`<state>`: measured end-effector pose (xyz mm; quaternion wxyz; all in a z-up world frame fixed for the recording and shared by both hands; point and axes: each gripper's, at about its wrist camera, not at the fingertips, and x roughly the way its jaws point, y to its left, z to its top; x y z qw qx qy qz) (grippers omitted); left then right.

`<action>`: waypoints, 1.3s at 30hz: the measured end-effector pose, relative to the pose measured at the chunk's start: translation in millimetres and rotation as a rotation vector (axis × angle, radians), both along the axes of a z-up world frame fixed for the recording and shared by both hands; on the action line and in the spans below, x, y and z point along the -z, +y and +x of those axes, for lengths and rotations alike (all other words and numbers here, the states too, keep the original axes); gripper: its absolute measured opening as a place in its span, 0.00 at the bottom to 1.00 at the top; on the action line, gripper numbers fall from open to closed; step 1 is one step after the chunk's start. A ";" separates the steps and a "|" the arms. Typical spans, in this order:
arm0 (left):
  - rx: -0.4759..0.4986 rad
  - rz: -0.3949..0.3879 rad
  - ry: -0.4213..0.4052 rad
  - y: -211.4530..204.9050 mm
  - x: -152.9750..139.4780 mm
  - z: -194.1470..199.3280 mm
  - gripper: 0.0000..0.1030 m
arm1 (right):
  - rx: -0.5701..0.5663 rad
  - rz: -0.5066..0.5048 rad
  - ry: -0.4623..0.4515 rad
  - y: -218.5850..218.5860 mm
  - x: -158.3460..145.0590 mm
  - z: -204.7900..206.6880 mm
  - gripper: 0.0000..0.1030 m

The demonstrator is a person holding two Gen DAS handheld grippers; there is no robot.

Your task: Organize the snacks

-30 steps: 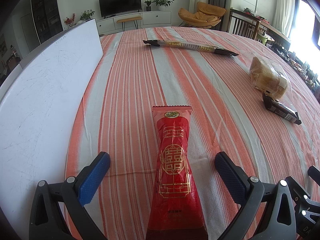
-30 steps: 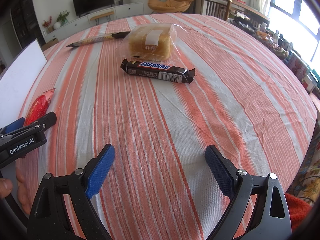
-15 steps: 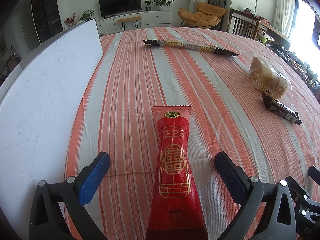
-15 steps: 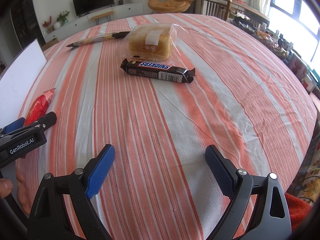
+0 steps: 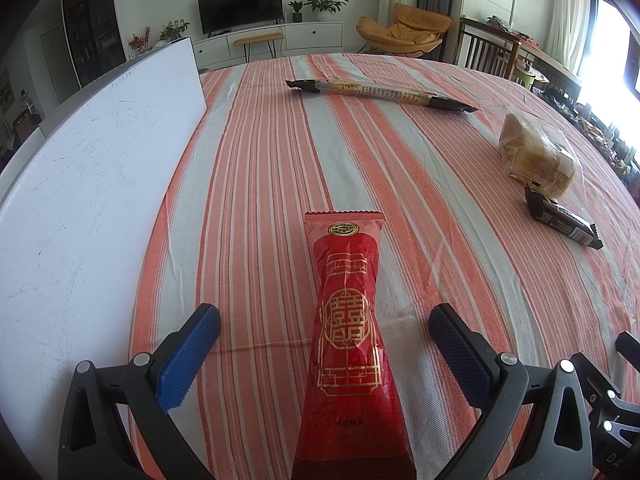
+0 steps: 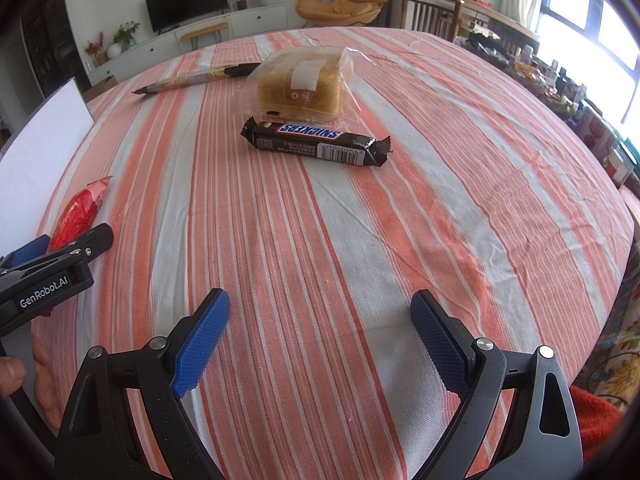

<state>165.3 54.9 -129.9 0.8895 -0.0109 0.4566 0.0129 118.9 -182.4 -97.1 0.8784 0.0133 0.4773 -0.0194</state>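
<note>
- Left wrist view: left gripper [image 5: 325, 330] spread wide, blue pads either side of a red snack packet [image 5: 349, 336], not touching it.
- Red packet lying flat and lengthwise on the striped tablecloth [image 5: 260, 168], gold pattern facing up.
- White board [image 5: 88, 184] along the table's left edge.
- Long thin wrapped stick [image 5: 380, 90] lying across the far side of the cloth.
- Right wrist view: right gripper [image 6: 320, 320] also spread wide, holding nothing, over bare cloth.
- Snickers bar [image 6: 316, 144] ahead, label upside down, just in front of a bagged bread loaf [image 6: 302, 84] and seemingly touching its wrapper.
- Left gripper visible at far left, around the red packet.
</note>
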 end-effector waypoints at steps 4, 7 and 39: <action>0.000 0.000 0.000 -0.1 -0.1 0.1 1.00 | 0.000 0.000 0.000 0.0 0.0 0.0 0.91; 0.000 0.000 0.000 -0.1 -0.1 0.1 1.00 | -0.001 0.001 0.000 0.0 -0.1 0.0 0.91; 0.000 0.000 0.000 0.1 -0.3 -0.2 1.00 | -0.499 0.065 0.190 -11.5 -3.3 126.0 0.88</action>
